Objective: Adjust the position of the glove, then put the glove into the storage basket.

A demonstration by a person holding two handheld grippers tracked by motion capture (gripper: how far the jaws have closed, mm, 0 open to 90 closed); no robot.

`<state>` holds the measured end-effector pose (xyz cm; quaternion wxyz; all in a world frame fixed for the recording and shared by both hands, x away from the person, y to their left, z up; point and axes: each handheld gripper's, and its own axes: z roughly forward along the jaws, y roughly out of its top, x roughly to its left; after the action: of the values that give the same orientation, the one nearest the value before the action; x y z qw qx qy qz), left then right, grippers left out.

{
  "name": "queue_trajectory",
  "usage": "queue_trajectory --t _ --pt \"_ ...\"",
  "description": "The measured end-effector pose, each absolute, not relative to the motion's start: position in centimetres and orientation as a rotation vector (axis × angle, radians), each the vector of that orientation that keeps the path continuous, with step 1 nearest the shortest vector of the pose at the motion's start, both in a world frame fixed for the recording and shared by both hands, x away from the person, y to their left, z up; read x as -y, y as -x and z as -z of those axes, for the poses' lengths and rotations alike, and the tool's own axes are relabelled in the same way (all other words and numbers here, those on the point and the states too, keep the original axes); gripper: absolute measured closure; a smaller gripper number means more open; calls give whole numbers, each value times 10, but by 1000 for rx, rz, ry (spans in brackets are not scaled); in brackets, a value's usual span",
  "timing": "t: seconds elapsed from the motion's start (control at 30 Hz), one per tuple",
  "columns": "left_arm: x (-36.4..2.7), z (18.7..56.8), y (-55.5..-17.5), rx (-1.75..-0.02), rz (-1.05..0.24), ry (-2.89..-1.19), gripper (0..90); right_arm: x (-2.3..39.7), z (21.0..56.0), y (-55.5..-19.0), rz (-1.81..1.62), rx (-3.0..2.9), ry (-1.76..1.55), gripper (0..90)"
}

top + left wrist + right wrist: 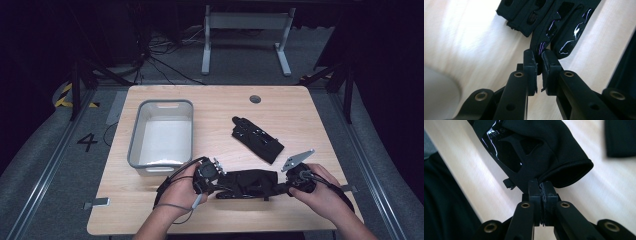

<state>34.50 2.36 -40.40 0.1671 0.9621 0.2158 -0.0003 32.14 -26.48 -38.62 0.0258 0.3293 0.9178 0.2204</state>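
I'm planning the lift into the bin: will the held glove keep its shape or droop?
Probably droop. The glove is thin fabric, pinched at a fingertip by the left gripper and at the cuff by the right gripper; its free fingers hang loose. It looks light. The glossy patches may be slippery, though both grips sit on cloth.

Near edge of the counter [150, 220] is taken up: a black glove [250, 182] is stretched between the left claw [216, 181] and right claw [289, 186], each clamped on one end of it, so passing straight across that strip is blocked. Grey bin [134, 140] stands just beyond the left hand, walls up, blocking a low sweep to the far left; a second black glove [257, 140] lies flat beyond the right hand, near it. Bare wood between bin and second glove, along the far edge and at the right side gives open passage.
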Motion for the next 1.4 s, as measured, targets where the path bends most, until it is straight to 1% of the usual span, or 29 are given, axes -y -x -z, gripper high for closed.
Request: queue_trajectory --t 0.1,0.13,0.2,0.37,0.4,0.43,0.5,0.53,0.57,0.6,0.63,0.67,0.73,0.93,1.13,1.27,1.4 --pt "-17 412 -346 -586 76 -2790 827 266 391 -319 -645 -2872 -1044 885" --pt "-17 412 -346 -586 76 -2790 827 266 391 -319 -645 -2872 -1044 885" --pt "-13 419 -347 -559 126 -2839 826 264 401 -319 -582 -2932 -1071 884" --pt "-14 422 -349 -562 134 -2838 820 260 409 -321 -542 -2966 -1072 874" --pt "-15 422 -349 -575 141 -2834 810 260 410 -321 -541 -2975 -1073 811" --pt "-17 422 -350 -572 131 -2828 810 260 410 -321 -541 -2975 -1073 811" --pt "-19 421 -352 -602 118 -2791 745 261 409 -321 -568 -2983 -1111 723" --pt "-21 419 -353 -621 110 -2757 675 264 405 -322 -600 -2950 -1109 688" --pt "-22 417 -354 -637 97 -2729 654 266 402 -322 -613 -2930 -1118 683" --pt "-23 416 -354 -641 103 -2725 664 269 397 -323 -621 -2905 -1124 683" --pt "-23 415 -354 -642 111 -2720 650 272 394 -323 -636 -2882 -1122 683" --pt "-23 415 -354 -649 126 -2716 616 275 391 -324 -658 -2859 -1127 684" --pt "-23 415 -353 -642 150 -2713 620 279 387 -325 -675 -2840 -1146 679" --pt "-24 408 -351 -658 136 -2671 600 284 387 -332 -716 -2784 -1119 657" --pt "-32 398 -353 -708 85 -2581 602 289 385 -342 -811 -2703 -1131 678" --pt "-41 392 -353 -772 54 -2512 607 289 382 -352 -874 -2662 -1128 685" --pt "-46 390 -354 -798 30 -2483 610 289 381 -361 -927 -2640 -1149 688"
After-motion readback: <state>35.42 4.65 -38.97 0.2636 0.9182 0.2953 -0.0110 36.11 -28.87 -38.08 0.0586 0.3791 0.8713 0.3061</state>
